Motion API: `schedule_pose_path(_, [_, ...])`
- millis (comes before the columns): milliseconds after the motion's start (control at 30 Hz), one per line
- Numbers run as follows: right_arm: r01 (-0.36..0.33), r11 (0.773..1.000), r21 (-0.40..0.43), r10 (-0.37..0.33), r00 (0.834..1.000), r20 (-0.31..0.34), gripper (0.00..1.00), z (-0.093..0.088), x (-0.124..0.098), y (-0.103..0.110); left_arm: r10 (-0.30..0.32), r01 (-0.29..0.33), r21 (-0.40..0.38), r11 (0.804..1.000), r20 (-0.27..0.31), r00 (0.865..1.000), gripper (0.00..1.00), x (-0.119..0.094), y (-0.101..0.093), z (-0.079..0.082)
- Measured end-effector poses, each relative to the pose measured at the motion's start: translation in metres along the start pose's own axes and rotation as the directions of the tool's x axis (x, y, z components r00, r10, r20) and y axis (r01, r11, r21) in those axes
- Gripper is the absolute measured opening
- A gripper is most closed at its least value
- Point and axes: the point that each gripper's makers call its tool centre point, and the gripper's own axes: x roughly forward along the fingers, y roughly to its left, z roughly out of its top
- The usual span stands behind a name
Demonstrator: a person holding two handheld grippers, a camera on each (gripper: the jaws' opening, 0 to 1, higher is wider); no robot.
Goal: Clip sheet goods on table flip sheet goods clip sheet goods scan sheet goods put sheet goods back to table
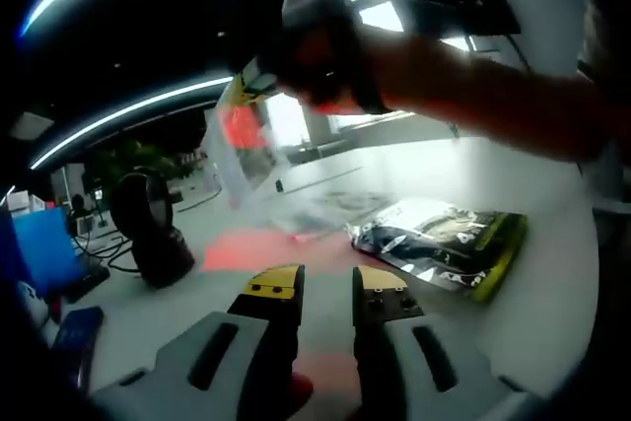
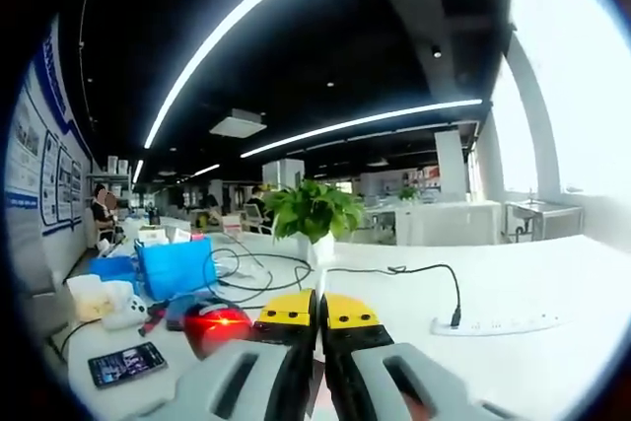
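A clear plastic sheet bag (image 1: 246, 150) with a red patch hangs above the white table (image 1: 552, 283). My right gripper (image 1: 246, 84), held by a person's hand and arm coming in from the right, is shut on its top edge. In the right gripper view its yellow-tipped jaws (image 2: 318, 311) are pressed together, and the bag itself cannot be made out between them. My left gripper (image 1: 327, 288) is low over the table, open, with nothing between its fingers. A second sheet packet (image 1: 444, 244), silver, black and yellow-green, lies flat on the table beyond it to the right.
A black scanner on a stand (image 1: 148, 224) stands at the left, with a red glow (image 1: 256, 248) on the table. The right gripper view has a red-lit device (image 2: 219, 322), a phone (image 2: 123, 364), a blue box (image 2: 175, 268), a potted plant (image 2: 314, 212) and a power strip (image 2: 493, 322).
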Motion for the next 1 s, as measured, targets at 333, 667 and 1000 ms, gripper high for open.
schedule_pose_path(333, [-0.043,0.999,-0.010,0.043,0.999,-0.016,0.00,0.005,-0.011,-0.011,0.000,0.000,0.003,1.000,-0.002,1.000,0.13,0.001,0.000,-0.001])
schedule_pose_path(667, [-0.071,0.997,-0.018,0.071,0.997,-0.036,0.00,0.004,-0.033,-0.025,0.005,-0.005,0.004,1.000,-0.004,1.000,0.13,0.002,0.002,-0.002])
schedule_pose_path(1000, [-0.158,0.987,0.028,0.159,0.985,-0.066,0.00,0.004,-0.056,-0.026,0.006,-0.006,0.004,1.000,-0.005,1.000,0.13,0.001,0.002,-0.002])
